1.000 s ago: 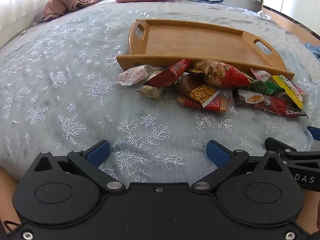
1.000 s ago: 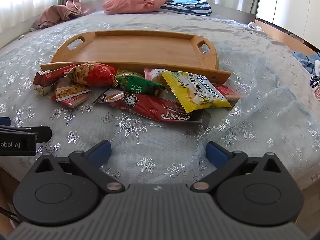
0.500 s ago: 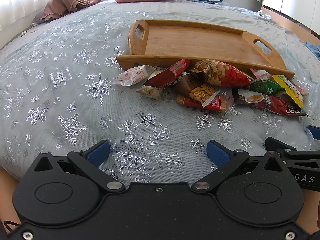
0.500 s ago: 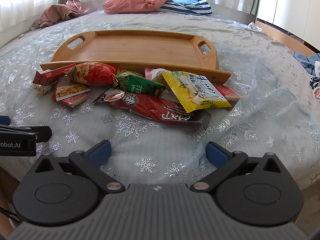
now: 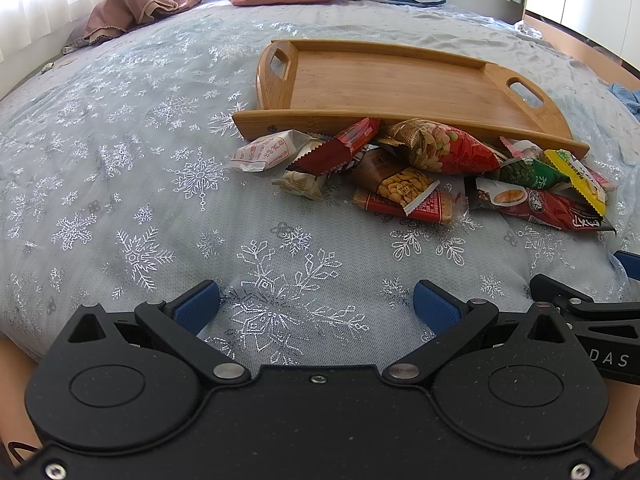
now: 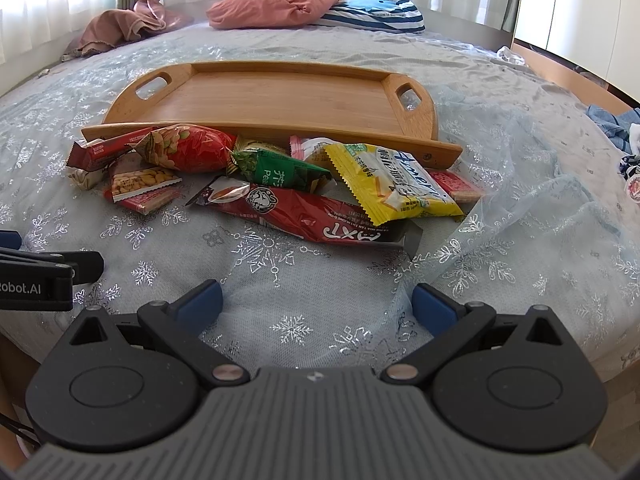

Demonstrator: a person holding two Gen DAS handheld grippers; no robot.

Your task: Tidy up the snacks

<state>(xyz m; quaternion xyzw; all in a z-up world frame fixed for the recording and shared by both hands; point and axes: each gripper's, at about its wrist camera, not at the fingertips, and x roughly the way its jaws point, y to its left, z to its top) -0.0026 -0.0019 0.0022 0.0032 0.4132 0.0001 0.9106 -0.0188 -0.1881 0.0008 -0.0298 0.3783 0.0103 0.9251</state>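
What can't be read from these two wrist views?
- Pink packet: right wrist view, mostly covered by the yellow packet.
- Small red packet: right wrist view, tucked under that yellow packet.
- Right claw: left wrist view, cut off by the frame edge.
- Cream wrapper: left wrist view, print too small.

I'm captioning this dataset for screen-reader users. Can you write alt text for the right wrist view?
A heap of snack packets lies on a snowflake-patterned bedspread, against the near edge of an empty wooden tray. The open right gripper hovers at the bed's near edge, holding nothing; pillows lie at the far end.
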